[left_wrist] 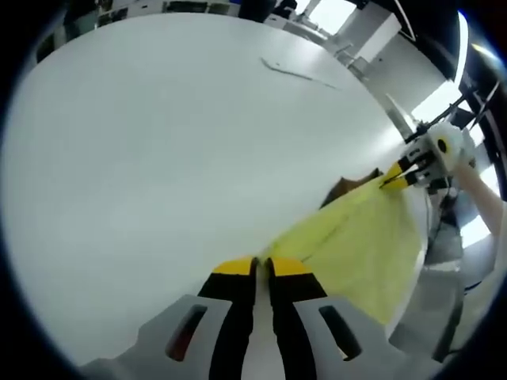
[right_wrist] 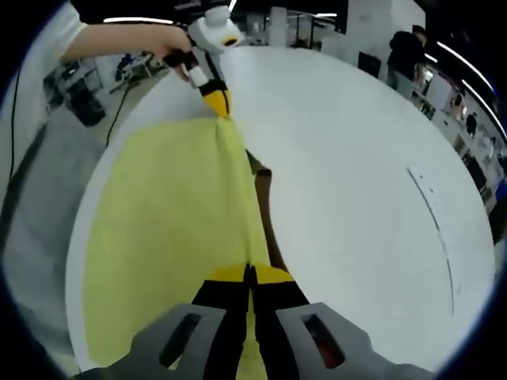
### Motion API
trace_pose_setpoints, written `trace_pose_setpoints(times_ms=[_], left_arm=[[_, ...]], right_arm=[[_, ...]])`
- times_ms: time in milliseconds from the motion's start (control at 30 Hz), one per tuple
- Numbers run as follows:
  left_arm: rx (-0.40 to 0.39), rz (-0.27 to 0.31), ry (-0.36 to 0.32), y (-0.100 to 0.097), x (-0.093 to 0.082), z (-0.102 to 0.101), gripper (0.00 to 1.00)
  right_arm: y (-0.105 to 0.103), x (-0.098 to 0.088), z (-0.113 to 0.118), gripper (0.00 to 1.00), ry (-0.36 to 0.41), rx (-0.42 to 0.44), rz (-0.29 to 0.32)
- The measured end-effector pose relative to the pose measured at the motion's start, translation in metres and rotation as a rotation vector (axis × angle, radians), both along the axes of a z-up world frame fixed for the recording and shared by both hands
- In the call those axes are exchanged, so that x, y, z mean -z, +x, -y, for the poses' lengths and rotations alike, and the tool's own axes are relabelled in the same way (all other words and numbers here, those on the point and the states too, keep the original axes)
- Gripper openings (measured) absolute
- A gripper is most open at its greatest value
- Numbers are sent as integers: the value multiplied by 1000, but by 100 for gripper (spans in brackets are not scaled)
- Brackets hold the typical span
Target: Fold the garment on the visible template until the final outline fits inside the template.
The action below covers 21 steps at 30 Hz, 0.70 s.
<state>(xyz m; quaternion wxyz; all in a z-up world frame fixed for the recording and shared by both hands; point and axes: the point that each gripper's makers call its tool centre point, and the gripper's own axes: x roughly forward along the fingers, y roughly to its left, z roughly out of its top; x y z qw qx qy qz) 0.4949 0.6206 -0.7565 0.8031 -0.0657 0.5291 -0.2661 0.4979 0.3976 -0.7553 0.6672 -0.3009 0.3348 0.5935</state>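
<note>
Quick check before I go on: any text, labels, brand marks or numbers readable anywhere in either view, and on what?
None readable.
Yellow garment: plain, no print or tag in sight.
White table: bare of text; the thin line marked on it carries no legible characters.
Left gripper and right gripper: no legible markings.
Background room: too small and blurred to read.

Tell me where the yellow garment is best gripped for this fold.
At its two ends along the taut top edge, as now: the left gripper and right gripper each pinch a corner of the yellow garment, approached from the table's near edge, so it hangs flat.
</note>
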Motion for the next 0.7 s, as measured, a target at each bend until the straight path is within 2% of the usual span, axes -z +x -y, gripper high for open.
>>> trace_pose_setpoints(times_ms=[300, 700], left_arm=[[-19, 42, 18, 5, -5, -10, 4], [-21, 47, 17, 4, -7, -7, 6]], right_arm=[[2, 3, 1, 2, -16, -2, 16], [7, 6, 2, 2, -31, -4, 63]])
